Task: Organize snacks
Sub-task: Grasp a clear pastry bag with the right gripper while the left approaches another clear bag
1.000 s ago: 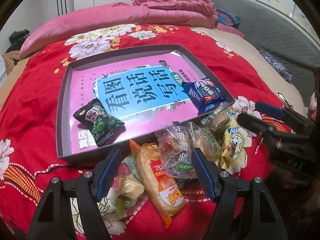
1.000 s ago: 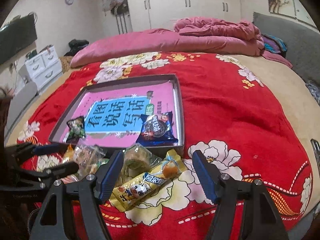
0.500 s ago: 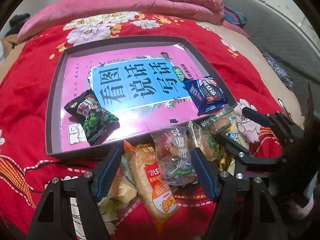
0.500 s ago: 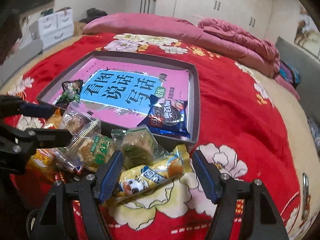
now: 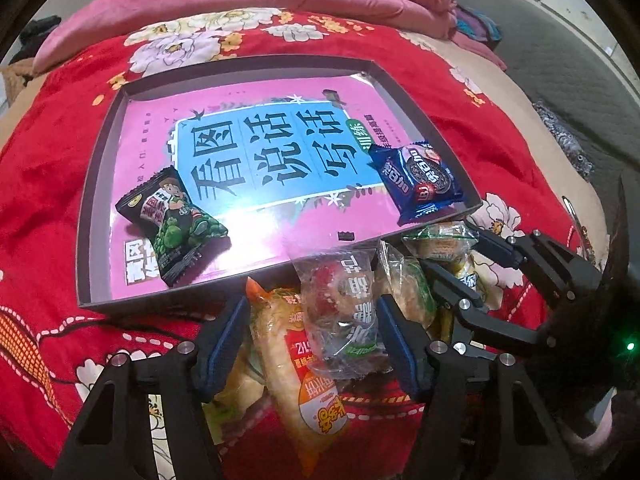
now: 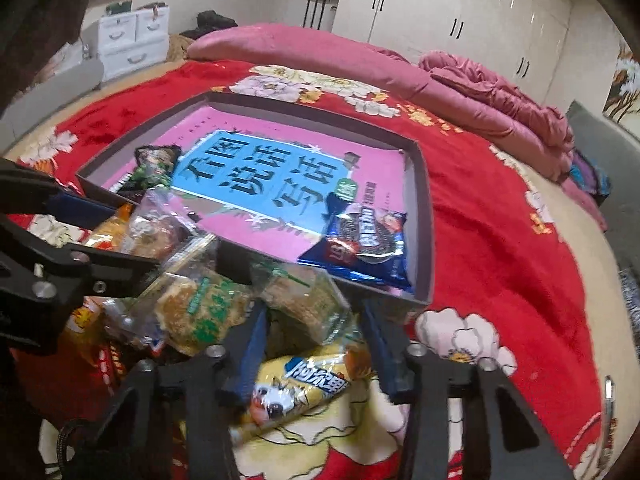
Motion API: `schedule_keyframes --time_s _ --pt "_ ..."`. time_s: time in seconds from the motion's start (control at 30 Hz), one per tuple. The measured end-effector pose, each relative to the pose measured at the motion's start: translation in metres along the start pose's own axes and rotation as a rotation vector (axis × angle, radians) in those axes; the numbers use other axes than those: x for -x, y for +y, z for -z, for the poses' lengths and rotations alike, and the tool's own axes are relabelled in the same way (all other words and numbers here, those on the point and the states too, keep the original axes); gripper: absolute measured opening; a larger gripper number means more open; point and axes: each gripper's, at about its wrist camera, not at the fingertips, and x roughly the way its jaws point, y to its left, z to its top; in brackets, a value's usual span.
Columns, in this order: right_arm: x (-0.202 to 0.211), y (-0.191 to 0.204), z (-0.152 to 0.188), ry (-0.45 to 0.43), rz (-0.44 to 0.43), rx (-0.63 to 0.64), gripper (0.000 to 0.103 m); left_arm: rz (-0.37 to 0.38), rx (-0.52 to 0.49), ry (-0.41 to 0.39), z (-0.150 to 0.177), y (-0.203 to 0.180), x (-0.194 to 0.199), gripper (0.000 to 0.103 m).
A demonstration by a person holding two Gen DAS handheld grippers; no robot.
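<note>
Both grippers have just been narrowing. The right gripper [image 6: 312,340] straddles a green-wrapped cake [image 6: 308,300], contact unclear; the left gripper [image 5: 312,344] brackets a clear packet [image 5: 344,312]. Beyond both fingertips lies the tray [image 5: 100,184]. Overlapping wrappers could snag, dragging neighbours along.

A rumpled pink quilt [image 6: 500,84] is lying on the red flowered bedspread [image 6: 500,240], with white wardrobe doors [image 6: 452,12] and a white drawer chest [image 6: 134,38] standing behind.
</note>
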Motion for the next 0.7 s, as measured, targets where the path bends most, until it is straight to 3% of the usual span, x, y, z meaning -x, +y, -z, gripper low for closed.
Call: schedule_keyframes --time_s 0.17,0.27,0.47,0.7 --pt "0.004 -0.022 0.004 -0.024 -0.125 -0.158 0.04 0.004 -0.002 0.003 0.0 -0.002 0.0 0.059" --pt "0.01 -0.033 0.006 -0.043 -0.158 -0.229 0.039 0.008 0.001 0.0 0.0 -0.001 0.001 0.058" --pt "0.023 -0.052 0.009 -0.086 -0.189 -0.337 0.033 0.032 0.011 0.002 0.001 0.001 0.002 0.052" --pt "0.021 -0.05 0.008 -0.073 -0.185 -0.326 0.033 0.057 0.034 0.0 0.001 0.005 0.002 0.051"
